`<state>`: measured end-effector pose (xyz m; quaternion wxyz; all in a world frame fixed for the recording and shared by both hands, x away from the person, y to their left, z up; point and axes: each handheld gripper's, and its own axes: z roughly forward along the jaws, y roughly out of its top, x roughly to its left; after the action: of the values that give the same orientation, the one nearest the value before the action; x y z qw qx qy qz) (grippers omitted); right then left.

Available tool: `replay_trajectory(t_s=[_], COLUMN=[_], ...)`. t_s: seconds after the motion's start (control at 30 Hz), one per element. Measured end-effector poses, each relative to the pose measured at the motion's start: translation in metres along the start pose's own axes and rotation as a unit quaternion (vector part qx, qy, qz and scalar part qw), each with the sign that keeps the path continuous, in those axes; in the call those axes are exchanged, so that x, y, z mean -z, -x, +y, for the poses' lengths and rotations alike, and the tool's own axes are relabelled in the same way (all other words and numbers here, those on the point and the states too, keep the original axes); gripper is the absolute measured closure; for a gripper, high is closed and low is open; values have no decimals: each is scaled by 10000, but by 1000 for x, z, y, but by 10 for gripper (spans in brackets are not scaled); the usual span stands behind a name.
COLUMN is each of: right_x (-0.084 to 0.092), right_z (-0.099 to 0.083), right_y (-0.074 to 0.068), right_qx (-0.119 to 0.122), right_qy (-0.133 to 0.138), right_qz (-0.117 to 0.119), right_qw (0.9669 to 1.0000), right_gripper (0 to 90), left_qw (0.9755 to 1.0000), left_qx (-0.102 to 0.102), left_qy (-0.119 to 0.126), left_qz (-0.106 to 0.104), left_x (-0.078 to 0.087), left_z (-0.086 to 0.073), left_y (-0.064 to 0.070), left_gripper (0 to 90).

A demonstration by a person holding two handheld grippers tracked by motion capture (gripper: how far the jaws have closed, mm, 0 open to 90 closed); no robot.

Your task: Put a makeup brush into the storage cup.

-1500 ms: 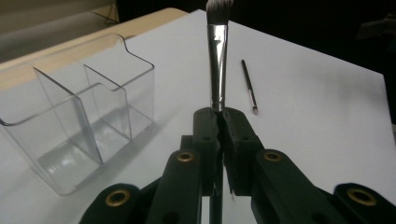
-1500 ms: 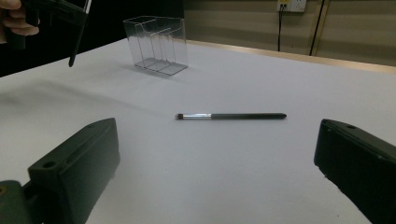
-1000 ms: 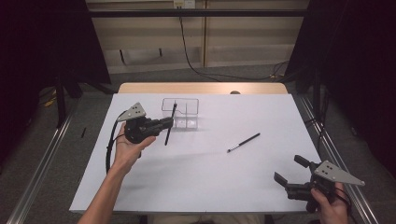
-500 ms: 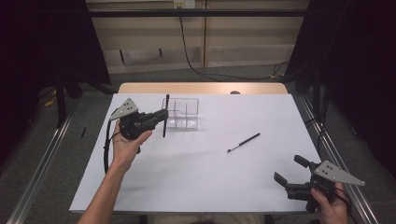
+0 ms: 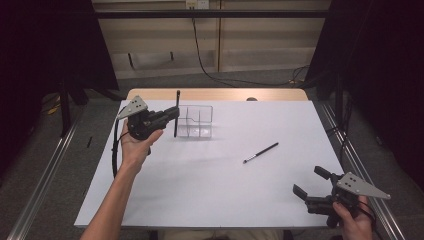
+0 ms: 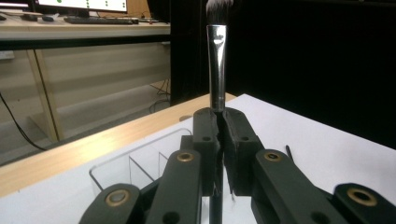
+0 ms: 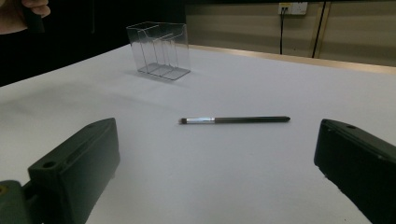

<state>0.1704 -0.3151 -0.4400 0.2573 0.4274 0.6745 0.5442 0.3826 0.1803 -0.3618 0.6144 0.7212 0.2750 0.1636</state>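
Observation:
My left gripper [image 5: 172, 113] is shut on a black makeup brush [image 5: 176, 114], held upright just left of the clear plastic organizer [image 5: 196, 121]. In the left gripper view the brush [image 6: 216, 70] rises from between the closed jaws with its silver ferrule and bristles on top, and the organizer [image 6: 140, 161] lies below and behind. A second black brush [image 5: 260, 152] lies flat on the white table cover, right of centre. My right gripper [image 5: 311, 187] stands open near the front right corner; its view shows that brush [image 7: 235, 120] lying ahead between its jaws, and the organizer [image 7: 159, 50] farther back.
The white cover [image 5: 200, 185] spans the table, with a wooden edge [image 5: 215, 94] at the back. Dark curtains hang on both sides. A cable [image 5: 116, 152] trails from the left gripper along the forearm.
The left hand has lifted the held brush and swung it from tilted to upright, moving up and back beside the organizer. The right gripper and the lying brush have stayed put.

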Motion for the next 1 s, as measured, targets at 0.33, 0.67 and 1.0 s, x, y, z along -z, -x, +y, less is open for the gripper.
replay_trajectory(t_s=[0.33, 0.67, 1.0], right_x=[2, 1, 2], right_z=[0, 0, 0], right_y=[0, 0, -1], right_qx=[29, 28, 19], right_qy=[22, 8, 30], right_qz=[2, -3, 7], right_qw=[10000, 10000, 10000], right_gripper=[0, 0, 0], left_qw=[9998, 9998, 9995], left_qx=[-105, -55, 51], left_qy=[149, 132, 98], left_qz=[30, 149, 292], left_x=[-5, -17, -31], left_z=[20, 25, 32], left_y=[-2, -11, -26], left_gripper=[843, 843, 842])
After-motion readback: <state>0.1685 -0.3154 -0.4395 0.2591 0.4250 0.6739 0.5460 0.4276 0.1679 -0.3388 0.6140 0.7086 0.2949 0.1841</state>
